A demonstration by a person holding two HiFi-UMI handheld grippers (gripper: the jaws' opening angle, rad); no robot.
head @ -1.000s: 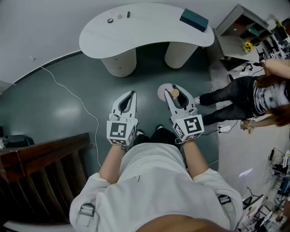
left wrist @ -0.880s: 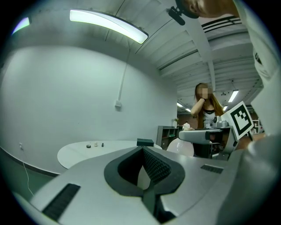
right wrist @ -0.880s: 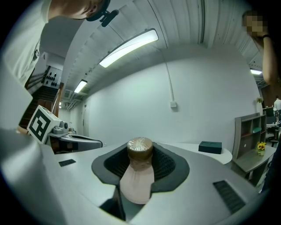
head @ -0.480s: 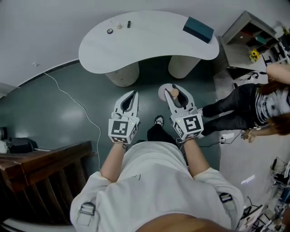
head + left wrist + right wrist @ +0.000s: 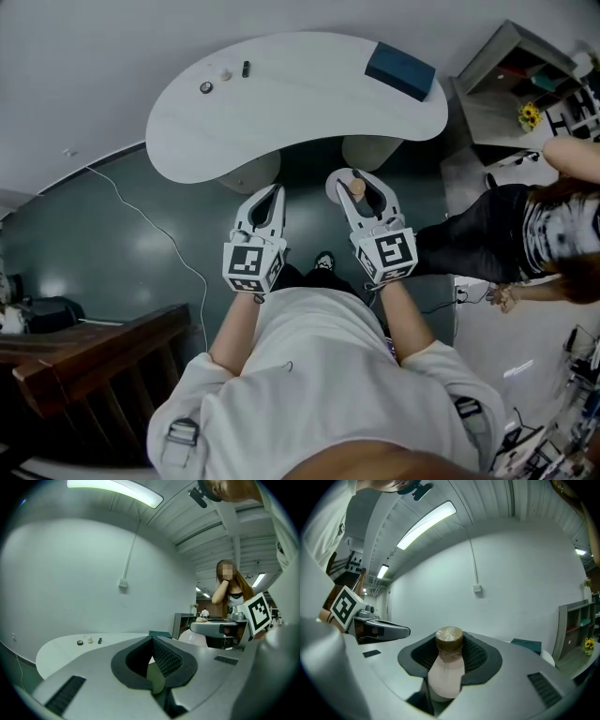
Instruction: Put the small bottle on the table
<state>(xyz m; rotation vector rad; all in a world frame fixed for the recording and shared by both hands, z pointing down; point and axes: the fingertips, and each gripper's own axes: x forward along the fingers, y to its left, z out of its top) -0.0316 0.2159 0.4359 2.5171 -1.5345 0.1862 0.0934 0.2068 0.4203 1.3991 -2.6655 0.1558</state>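
My right gripper (image 5: 360, 186) is shut on a small pale bottle (image 5: 446, 670) with a brown cap, held upright between the dark pads; its cap (image 5: 357, 188) pokes out at the jaw tips. The left gripper (image 5: 272, 194) is beside it, its jaws pressed together with nothing between them (image 5: 153, 640). Ahead stands a white kidney-shaped table (image 5: 300, 98); both gripper tips sit just short of its near edge in the head view. The same table (image 5: 56, 654) fills the low left of the left gripper view.
On the table lie three small items (image 5: 225, 75) at the far left and a teal box (image 5: 400, 70) at the right. A person (image 5: 525, 230) stands to the right, a shelf unit (image 5: 511, 80) behind. A cable (image 5: 141, 208) crosses the floor; a wooden rail (image 5: 84, 352) is at lower left.
The table has come closer and shifted left in the head view; both grippers have moved forward to its near edge. The bottle stays held in the right gripper.
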